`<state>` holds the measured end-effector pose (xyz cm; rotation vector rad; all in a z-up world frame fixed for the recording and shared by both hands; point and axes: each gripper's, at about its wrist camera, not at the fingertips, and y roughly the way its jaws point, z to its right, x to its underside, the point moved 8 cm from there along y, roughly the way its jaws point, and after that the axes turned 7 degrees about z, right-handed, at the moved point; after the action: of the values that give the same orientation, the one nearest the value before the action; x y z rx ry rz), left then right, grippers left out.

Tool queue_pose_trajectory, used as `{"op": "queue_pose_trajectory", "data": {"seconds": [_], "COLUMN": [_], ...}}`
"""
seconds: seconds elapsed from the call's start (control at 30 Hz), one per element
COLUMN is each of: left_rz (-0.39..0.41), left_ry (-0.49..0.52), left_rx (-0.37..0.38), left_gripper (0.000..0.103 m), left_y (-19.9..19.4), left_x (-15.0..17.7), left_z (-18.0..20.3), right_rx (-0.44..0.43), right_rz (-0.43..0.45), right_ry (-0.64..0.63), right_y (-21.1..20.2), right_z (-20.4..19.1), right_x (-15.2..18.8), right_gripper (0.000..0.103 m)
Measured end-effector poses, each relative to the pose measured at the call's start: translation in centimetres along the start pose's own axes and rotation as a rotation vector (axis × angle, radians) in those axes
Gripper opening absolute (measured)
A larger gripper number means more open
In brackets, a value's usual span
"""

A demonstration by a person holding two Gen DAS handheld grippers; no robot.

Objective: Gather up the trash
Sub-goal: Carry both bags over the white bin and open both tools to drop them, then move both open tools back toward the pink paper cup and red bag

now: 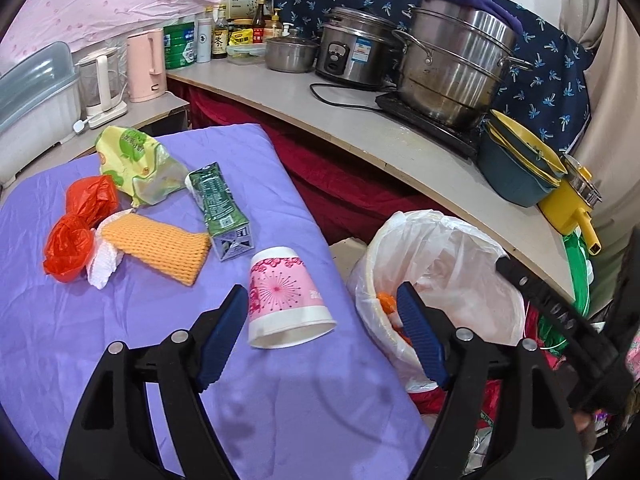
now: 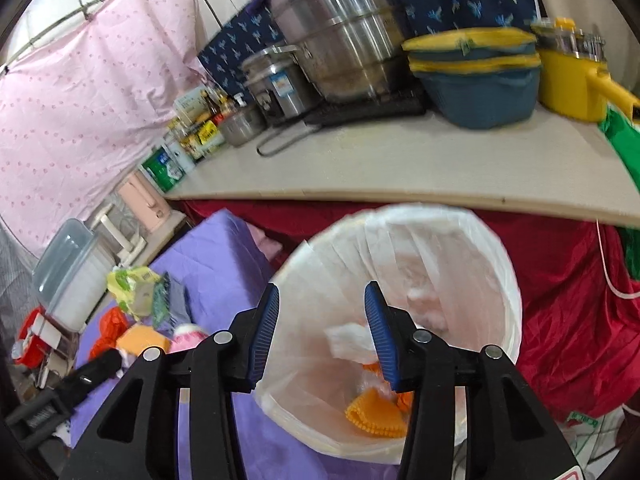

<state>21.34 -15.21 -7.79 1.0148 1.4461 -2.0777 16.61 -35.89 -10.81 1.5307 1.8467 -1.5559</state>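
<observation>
A pink flowered paper cup (image 1: pixel 286 300) lies tipped on the purple cloth (image 1: pixel 80 360), just ahead of my left gripper (image 1: pixel 320 292). The jaws stand open on either side of the cup without pressing it. Farther left lie a green carton (image 1: pixel 222 212), an orange knitted cloth (image 1: pixel 160 246), red plastic bags (image 1: pixel 80 232), a white tissue (image 1: pixel 104 268) and a yellow-green wrapper (image 1: pixel 136 160). My right gripper (image 2: pixel 322 287) hangs open over the white-lined bin (image 2: pixel 512 280), with nothing between its pads. Inside the bin are a white tissue (image 2: pixel 348 342) and an orange cloth (image 2: pixel 376 416).
A counter (image 1: pixel 304 96) behind holds steel pots (image 1: pixel 452 64), a rice cooker (image 1: pixel 352 48), bottles, kettles and a blue-and-yellow basin (image 1: pixel 516 172). Red fabric (image 2: pixel 568 320) hangs below the counter beside the bin. A grey-lidded box (image 2: pixel 68 272) stands at the table's far end.
</observation>
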Motion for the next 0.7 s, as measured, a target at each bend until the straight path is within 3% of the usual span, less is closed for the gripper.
{"op": "queue_pose_trajectory", "data": {"seconds": [0.17, 0.27, 0.7], "left_rz": [-0.01, -0.018, -0.024], "left_ry": [-0.01, -0.022, -0.098], "left_rx": [-0.014, -0.022, -0.109], "left_gripper": [0.072, 0.072, 0.073], "left_y": [-0.3, -0.4, -2.8], "left_x": [0.9, 1.3, 3.3], "left_z": [-1.6, -2.4, -9.0], "right_rx": [0.022, 0.014, -0.112], "right_rz": [-0.06, -0.055, -0.079], "right_ry": [0.032, 0.029, -0.073], "right_y": [-0.2, -1.2, -2.7], "right_z": [1.3, 0.9, -7.0], "right_x": [3.7, 4.1, 5.9], "right_gripper": [0.044, 0.044, 0.044]}}
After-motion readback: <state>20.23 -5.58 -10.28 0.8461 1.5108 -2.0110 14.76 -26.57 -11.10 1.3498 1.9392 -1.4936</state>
